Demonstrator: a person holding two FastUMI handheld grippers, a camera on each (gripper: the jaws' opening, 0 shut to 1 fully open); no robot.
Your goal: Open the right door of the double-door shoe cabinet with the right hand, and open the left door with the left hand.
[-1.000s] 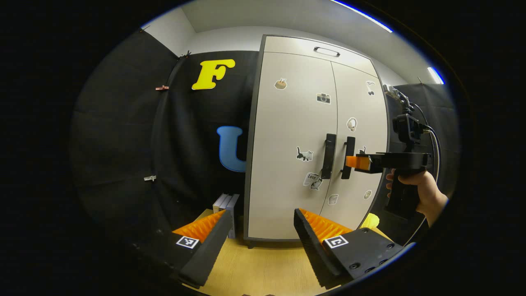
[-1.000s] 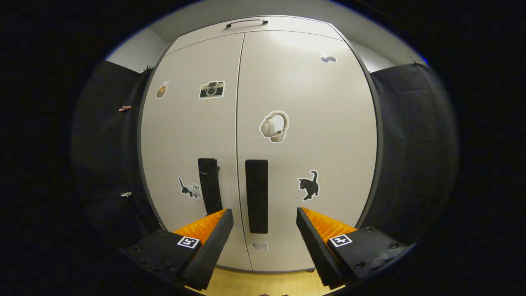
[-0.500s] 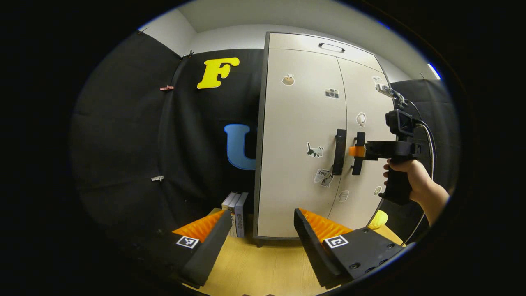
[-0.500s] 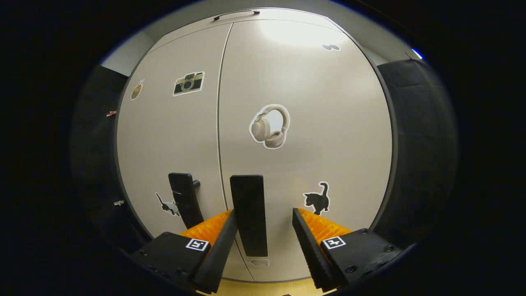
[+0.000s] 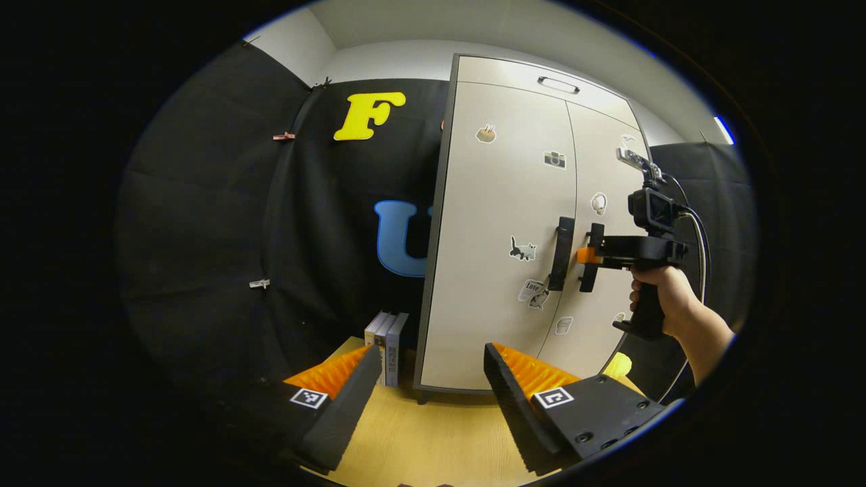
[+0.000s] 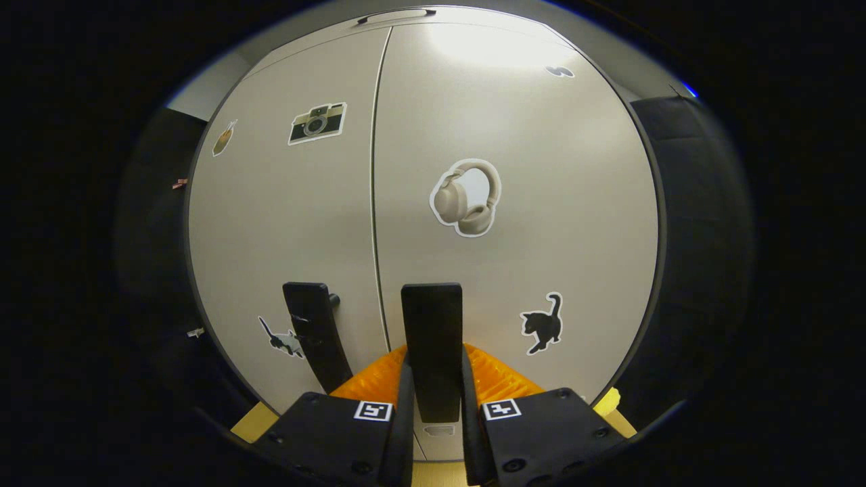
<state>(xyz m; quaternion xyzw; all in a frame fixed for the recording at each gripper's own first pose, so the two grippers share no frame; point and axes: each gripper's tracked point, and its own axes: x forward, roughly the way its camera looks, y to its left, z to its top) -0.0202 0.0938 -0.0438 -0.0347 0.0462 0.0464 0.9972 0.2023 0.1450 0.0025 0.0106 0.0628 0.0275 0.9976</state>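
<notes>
The pale double-door shoe cabinet (image 5: 500, 257) stands with both doors closed. In the right gripper view, my right gripper (image 6: 433, 399) is shut on the black vertical handle of the right door (image 6: 431, 338), one finger on each side. The left door's black handle (image 6: 312, 331) stands free just to its left. In the left gripper view, a hand holds the right gripper (image 5: 587, 256) at the right door handle (image 5: 594, 258). The left door handle (image 5: 562, 251) is untouched. My left gripper (image 5: 429, 379) is open, well back from the cabinet, low over the wooden surface (image 5: 426, 439).
Several books (image 5: 385, 341) stand upright against the cabinet's left side. A yellow object (image 5: 614, 365) lies at the cabinet's lower right. Black cloth walls close in on both sides. A drawer panel with a handle (image 5: 558, 84) tops the cabinet.
My right gripper moved in around the right door handle and shut on it. The left gripper's view drifted slightly, the cabinet sitting a little farther right. Both doors stay closed.
</notes>
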